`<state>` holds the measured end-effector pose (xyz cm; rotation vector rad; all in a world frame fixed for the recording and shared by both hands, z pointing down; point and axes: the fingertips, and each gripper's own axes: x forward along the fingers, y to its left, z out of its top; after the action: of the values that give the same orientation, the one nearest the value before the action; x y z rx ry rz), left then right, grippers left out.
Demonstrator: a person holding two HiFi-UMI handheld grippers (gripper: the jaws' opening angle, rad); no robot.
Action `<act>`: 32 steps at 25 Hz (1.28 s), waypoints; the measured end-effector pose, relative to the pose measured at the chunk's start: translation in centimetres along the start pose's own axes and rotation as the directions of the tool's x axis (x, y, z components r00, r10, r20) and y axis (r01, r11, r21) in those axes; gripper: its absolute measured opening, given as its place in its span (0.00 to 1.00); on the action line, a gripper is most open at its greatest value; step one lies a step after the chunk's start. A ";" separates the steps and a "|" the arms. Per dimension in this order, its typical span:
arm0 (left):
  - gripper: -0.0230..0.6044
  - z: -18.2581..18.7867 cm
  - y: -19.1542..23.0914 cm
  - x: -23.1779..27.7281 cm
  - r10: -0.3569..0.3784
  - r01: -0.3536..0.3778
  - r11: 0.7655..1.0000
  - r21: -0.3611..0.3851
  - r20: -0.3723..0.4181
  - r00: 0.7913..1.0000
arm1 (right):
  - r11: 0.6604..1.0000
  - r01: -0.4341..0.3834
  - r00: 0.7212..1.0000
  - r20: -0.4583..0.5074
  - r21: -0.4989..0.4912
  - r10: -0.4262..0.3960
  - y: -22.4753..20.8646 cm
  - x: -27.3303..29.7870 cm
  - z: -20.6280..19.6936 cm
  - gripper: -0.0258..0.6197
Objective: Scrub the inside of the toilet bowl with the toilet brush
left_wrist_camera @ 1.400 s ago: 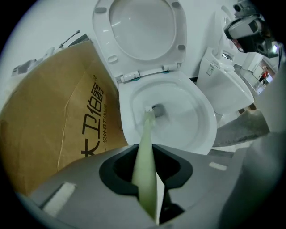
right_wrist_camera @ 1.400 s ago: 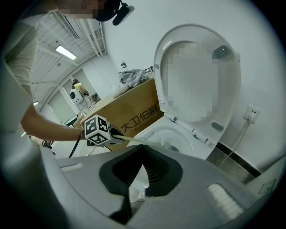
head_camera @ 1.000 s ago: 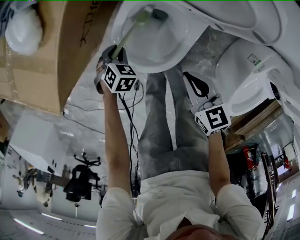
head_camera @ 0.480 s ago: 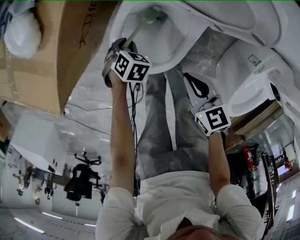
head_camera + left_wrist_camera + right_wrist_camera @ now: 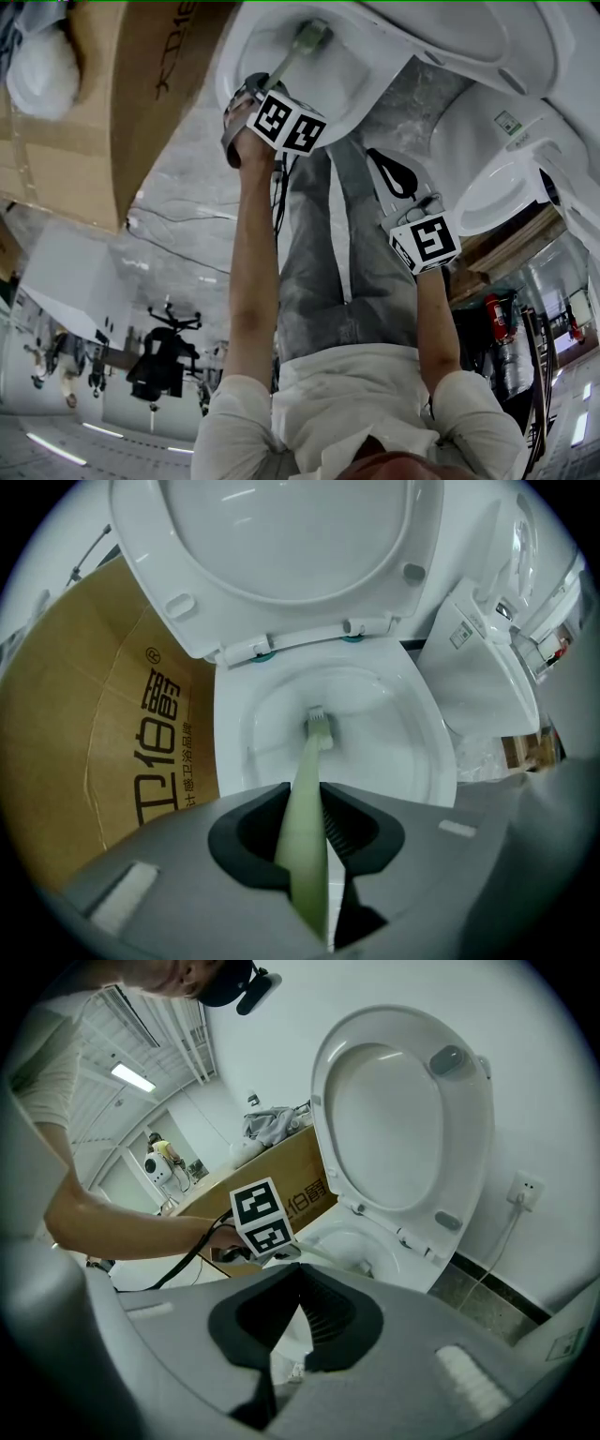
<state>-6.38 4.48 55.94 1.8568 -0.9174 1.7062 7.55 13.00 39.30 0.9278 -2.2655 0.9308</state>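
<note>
My left gripper (image 5: 261, 94) is shut on the pale green handle of the toilet brush (image 5: 306, 836), just over the front rim of the white toilet bowl (image 5: 361, 98). The brush head (image 5: 319, 726) rests low inside the toilet bowl (image 5: 234, 752), near the middle; the brush head (image 5: 309, 37) also shows from above. The seat and lid (image 5: 281, 546) stand raised. My right gripper (image 5: 390, 169) hangs shut and empty beside the bowl, off to its right. From the right gripper view (image 5: 281, 1335), the left gripper's marker cube (image 5: 262, 1218) sits before the toilet bowl (image 5: 352, 1241).
A brown cardboard box (image 5: 103, 752) with printed characters stands tight against the bowl's left side. A second white toilet (image 5: 487, 677) stands to the right. A black cable (image 5: 272, 216) trails along the grey floor (image 5: 178, 197) below the left arm.
The left gripper has moved right and closer to the bowl's rim, pushing the brush head further along inside the bowl. The right gripper has stayed where it was.
</note>
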 end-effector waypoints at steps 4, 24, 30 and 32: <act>0.22 0.6 -0.5 0.8 -0.001 0.000 1.000 -0.004 -0.020 1.000 | 1.000 0.003 1.000 0.005 0.006 -0.003 -0.3 -0.3 -0.2 0.04; 0.22 0.0 -5.0 -3.8 -0.030 0.032 0.999 -0.018 0.131 0.991 | 1.000 -0.003 1.000 0.018 0.004 0.003 0.9 -1.3 -1.5 0.04; 0.21 -2.2 -7.7 -5.1 -0.102 0.104 0.995 -0.006 0.153 0.983 | 1.000 -0.006 1.000 0.015 0.003 0.006 1.5 -1.3 -1.8 0.04; 0.21 -3.5 -8.2 -5.4 -0.113 0.117 0.993 -0.015 0.144 0.983 | 1.000 -0.006 1.000 0.014 0.003 0.006 1.6 -1.2 -1.9 0.04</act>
<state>-2.84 13.46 51.95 1.9972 -0.8630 1.5038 7.46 15.78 39.03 0.9321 -2.2809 0.9329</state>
